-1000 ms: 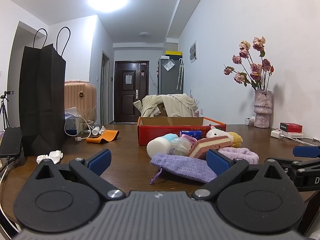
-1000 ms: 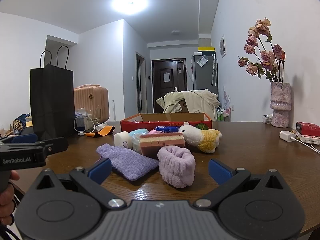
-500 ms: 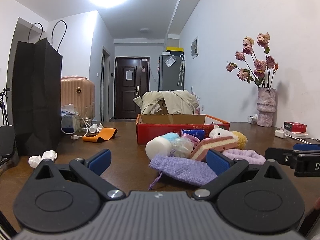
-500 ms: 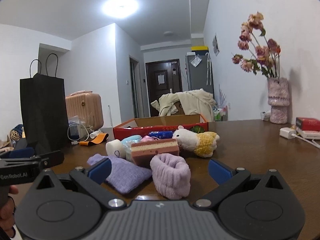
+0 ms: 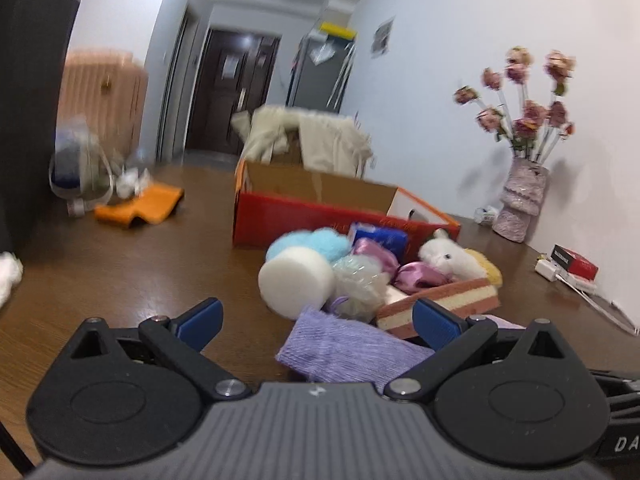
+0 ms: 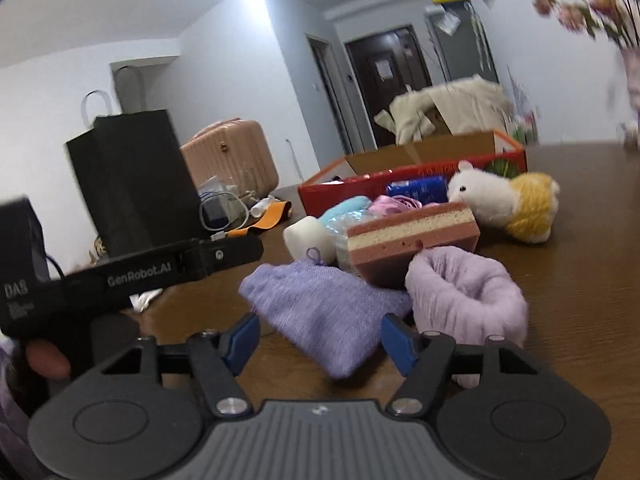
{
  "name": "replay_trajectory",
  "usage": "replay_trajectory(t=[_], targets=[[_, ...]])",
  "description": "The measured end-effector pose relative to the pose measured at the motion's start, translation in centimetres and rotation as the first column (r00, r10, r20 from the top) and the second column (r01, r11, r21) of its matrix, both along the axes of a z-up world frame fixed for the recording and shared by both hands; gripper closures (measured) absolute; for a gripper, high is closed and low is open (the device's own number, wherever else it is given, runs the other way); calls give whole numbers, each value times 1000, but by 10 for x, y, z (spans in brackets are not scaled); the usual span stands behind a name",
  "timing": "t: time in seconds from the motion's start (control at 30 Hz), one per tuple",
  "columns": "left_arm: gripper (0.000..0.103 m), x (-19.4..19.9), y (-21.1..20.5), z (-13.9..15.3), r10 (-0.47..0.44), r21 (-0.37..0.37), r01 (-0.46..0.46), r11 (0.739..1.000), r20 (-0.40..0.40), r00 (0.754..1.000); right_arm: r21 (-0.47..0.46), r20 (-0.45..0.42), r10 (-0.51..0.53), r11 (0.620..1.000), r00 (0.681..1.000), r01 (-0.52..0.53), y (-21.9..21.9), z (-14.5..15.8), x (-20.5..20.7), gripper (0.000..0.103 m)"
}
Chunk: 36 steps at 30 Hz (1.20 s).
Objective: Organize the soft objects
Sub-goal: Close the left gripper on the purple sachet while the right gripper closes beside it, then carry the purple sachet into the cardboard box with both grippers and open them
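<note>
A pile of soft things lies on the brown table before a red cardboard box point(image 5: 320, 210) point(image 6: 404, 168). In it are a purple knit pouch point(image 5: 352, 354) point(image 6: 320, 312), a white round sponge point(image 5: 296, 282), a cake-shaped sponge point(image 6: 412, 236), a white and yellow plush animal point(image 6: 504, 204) and a pink fluffy band point(image 6: 468, 296). My left gripper point(image 5: 318, 320) is open, low over the pouch's near end. My right gripper point(image 6: 320, 340) straddles the pouch's near corner and its jaws are closing. The pads do not press on the pouch.
A black paper bag point(image 6: 132, 180) stands at the table's left, with an orange cloth point(image 5: 140, 208) and cables beside it. A vase of dried flowers point(image 5: 520, 200), a red packet point(image 5: 576, 262) and a white charger sit at the right. A hand point(image 6: 44, 360) holds the left gripper.
Both grippers have moved in towards the pile and rolled, so the views tilt. The right jaws have narrowed, and the purple pouch, not the pink band, now lies between them.
</note>
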<state>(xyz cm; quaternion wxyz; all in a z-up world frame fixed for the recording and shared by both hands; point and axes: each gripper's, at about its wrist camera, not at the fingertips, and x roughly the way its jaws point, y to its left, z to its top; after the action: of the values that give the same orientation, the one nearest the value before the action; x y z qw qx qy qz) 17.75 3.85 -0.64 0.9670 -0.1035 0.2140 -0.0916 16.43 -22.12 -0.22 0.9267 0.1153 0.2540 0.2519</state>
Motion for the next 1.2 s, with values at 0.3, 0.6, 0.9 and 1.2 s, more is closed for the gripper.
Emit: replay_trajectory(t=[0.3, 0.6, 0.9, 1.2], targets=[[57, 33, 18, -25, -157, -195, 120, 973, -190, 969, -81, -77, -6, 997, 997, -1, 14, -8, 41, 34], [88, -3, 11, -21, -132, -168, 104, 980, -165, 977, -154, -98, 8, 988, 995, -23, 23, -12, 28, 73], [94, -55, -1, -5, -134, -98, 124, 987, -94, 987, -168, -13, 24, 985, 1000, -26, 19, 0, -18, 97], [93, -52, -2, -20, -82, 13, 85, 996, -153, 985, -206, -20, 25, 978, 999, -28, 12, -12, -18, 55]])
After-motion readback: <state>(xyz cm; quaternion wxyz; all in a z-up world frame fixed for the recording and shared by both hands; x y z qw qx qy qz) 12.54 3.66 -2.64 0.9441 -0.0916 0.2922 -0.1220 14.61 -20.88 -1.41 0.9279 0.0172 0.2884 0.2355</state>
